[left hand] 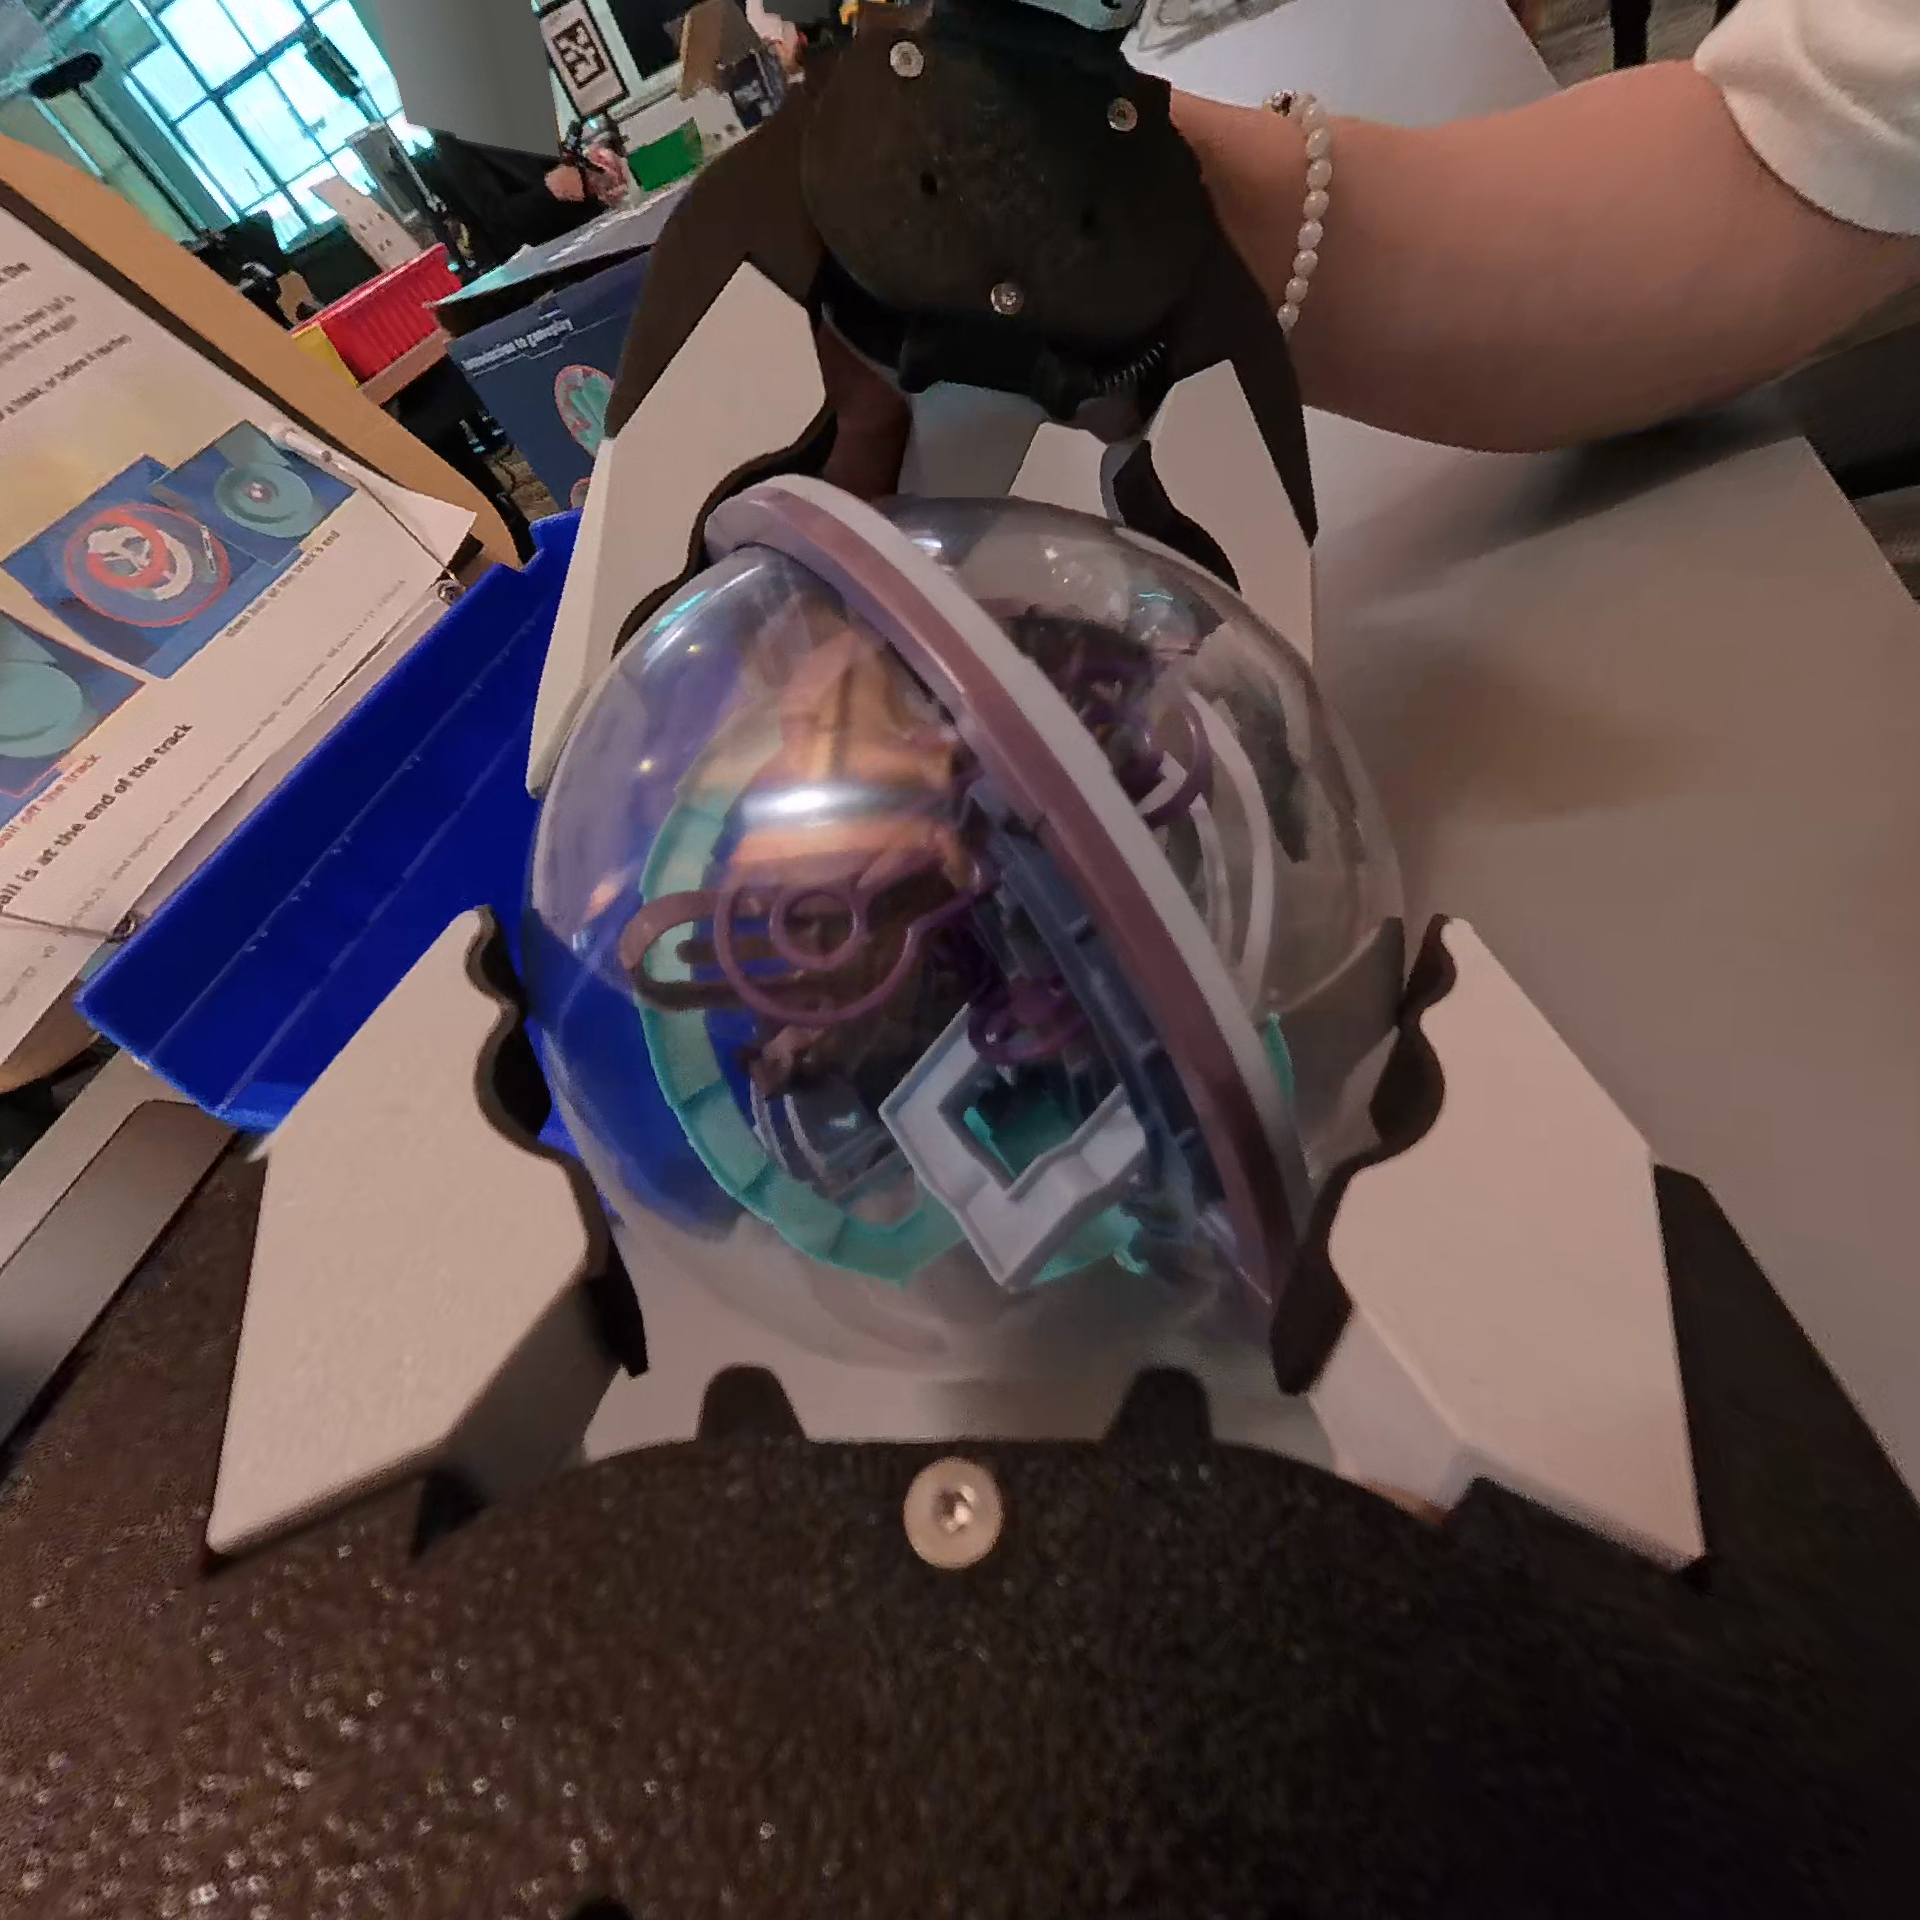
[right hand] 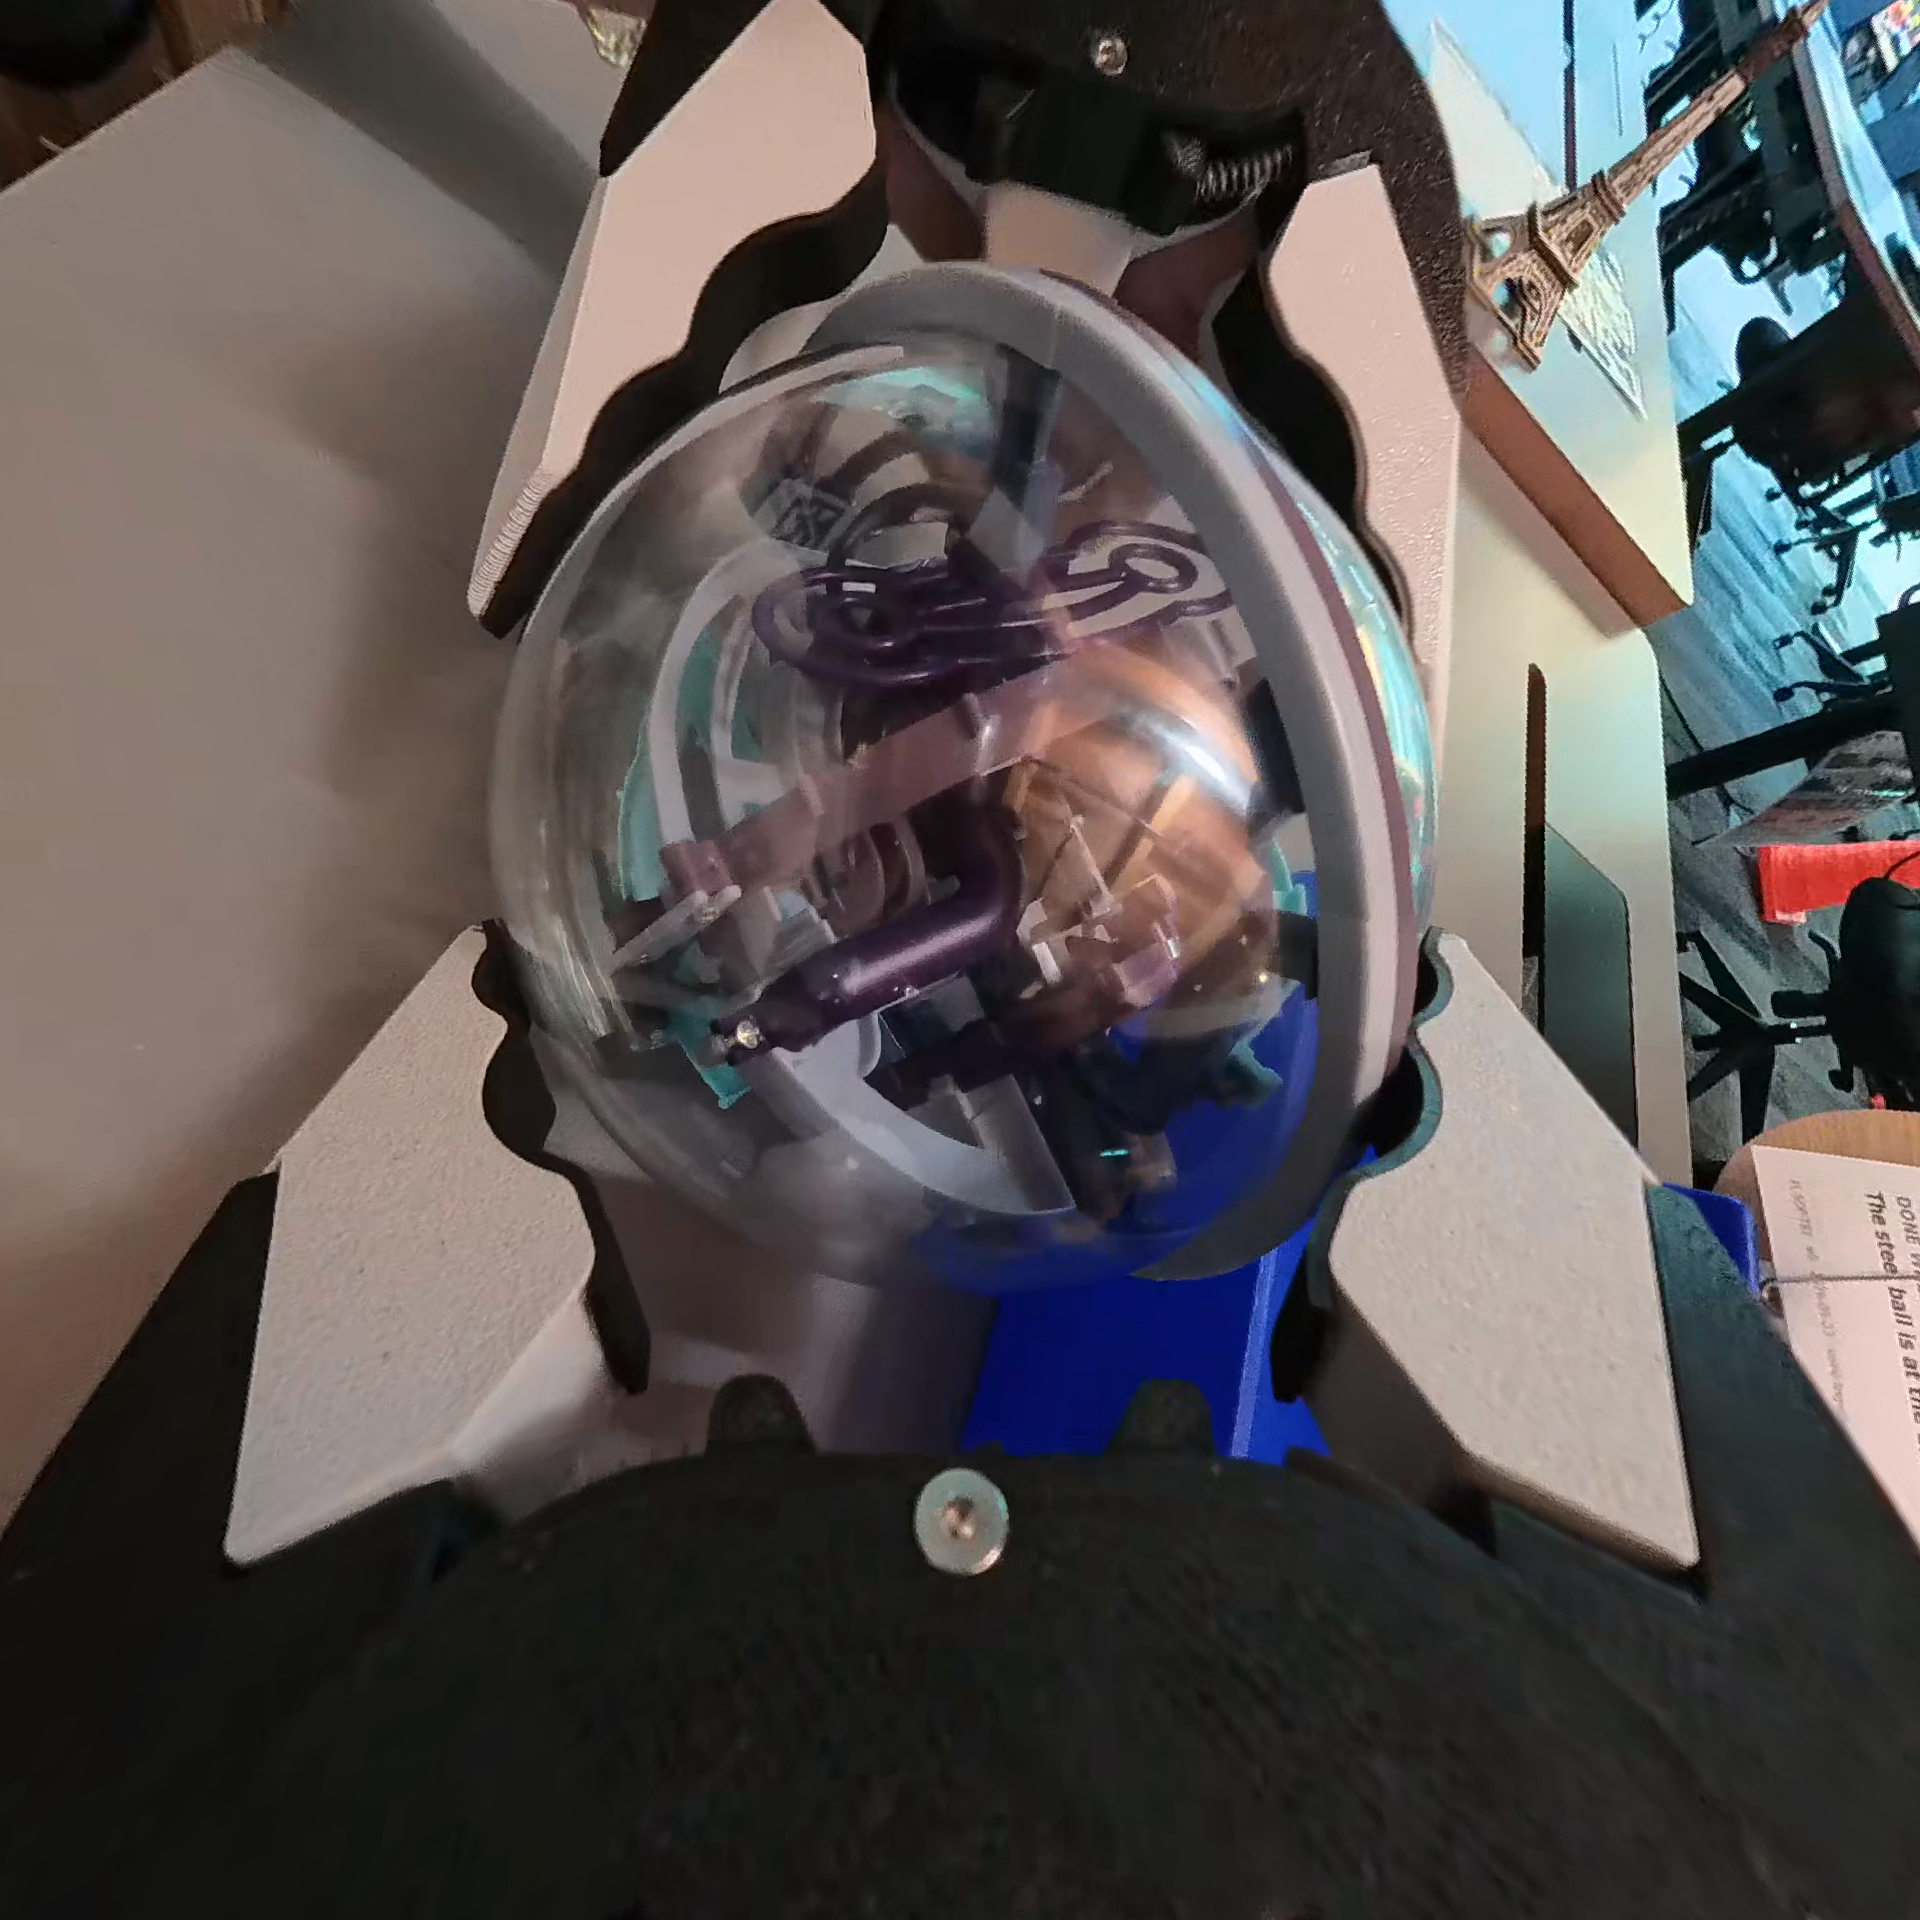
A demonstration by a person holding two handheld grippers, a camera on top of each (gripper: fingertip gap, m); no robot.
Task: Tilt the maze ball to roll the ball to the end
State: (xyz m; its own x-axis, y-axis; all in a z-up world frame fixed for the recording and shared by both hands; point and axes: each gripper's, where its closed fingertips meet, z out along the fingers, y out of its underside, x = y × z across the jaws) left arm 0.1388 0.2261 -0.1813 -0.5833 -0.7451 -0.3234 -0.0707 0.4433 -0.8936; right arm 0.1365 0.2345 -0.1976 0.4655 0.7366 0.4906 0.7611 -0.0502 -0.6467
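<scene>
Left wrist view: I've got the maze ball [left hand: 935, 935] clamped between my left gripper [left hand: 961, 1039] and my right gripper [left hand: 966, 540], each pressing both wide-spread fingers on opposite sides, so I can tip it any way. It's up above the blue bin [left hand: 312, 914], whose contents I can't see. Inside, a small steel ball [right hand: 746, 1032] sits on the track.

Both tongs, left [left hand: 961, 935] and right [left hand: 935, 488], clasp the clear maze ball [left hand: 935, 935]; blue bin [left hand: 312, 914] beside.

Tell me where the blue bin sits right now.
The blue bin sits at left in the left wrist view, beside the maze ball, under the instruction sheet.
</scene>
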